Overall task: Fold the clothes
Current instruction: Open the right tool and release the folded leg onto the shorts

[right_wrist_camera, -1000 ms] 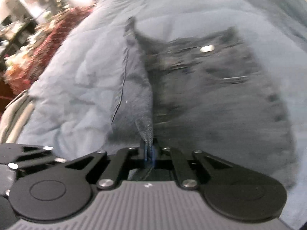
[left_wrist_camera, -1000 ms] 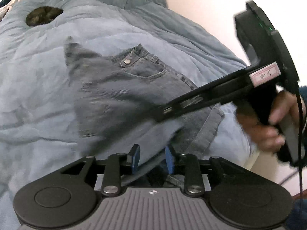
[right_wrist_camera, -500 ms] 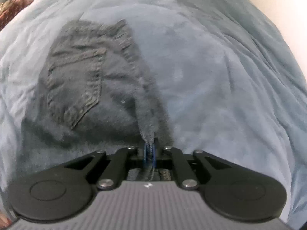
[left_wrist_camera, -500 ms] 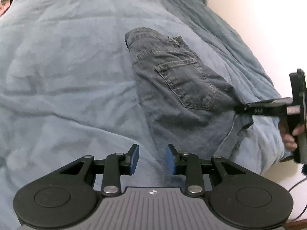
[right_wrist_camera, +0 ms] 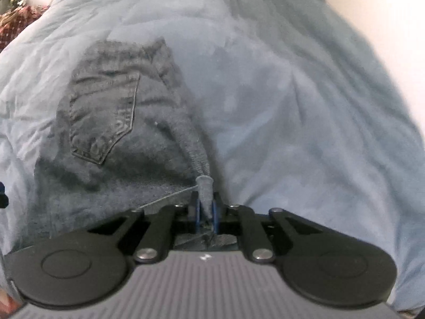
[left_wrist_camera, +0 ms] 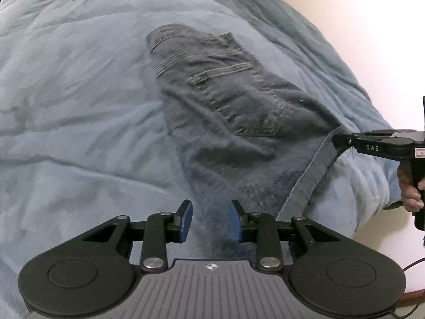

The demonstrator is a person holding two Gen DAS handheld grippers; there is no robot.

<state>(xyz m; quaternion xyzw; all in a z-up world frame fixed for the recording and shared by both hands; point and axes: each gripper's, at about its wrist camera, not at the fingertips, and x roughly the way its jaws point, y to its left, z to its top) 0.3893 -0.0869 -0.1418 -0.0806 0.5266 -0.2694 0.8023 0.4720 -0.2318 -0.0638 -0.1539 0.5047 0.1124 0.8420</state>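
Jeans (left_wrist_camera: 225, 111): laid flat on the blue blanket (left_wrist_camera: 79, 106), back pocket up, waistband at the far end; the near leg end runs toward the left gripper, and one edge is drawn out sideways toward the blanket's edge.
Right gripper (right_wrist_camera: 205, 207): pressed together on a bunched corner of the jeans' hem; its jaws have just been closing, with the cloth between them.
Left gripper (left_wrist_camera: 211, 220): spread partway, nothing pinched; denim lies under the gap, but the pads are not seen pressing on it.
Slip risk: only a small tuft is held by the right gripper, so the hem could be pulled out if the cloth is tugged harder.
Drag risk: with one corner held and the other free, the jeans could be skewed or wrinkled when pulled.
Snag risk: the soft blanket could be pinched together with the denim if the left gripper is closed low.
Edge risk: the pulled side lies near the blanket's drop-off, so cloth could slide over.
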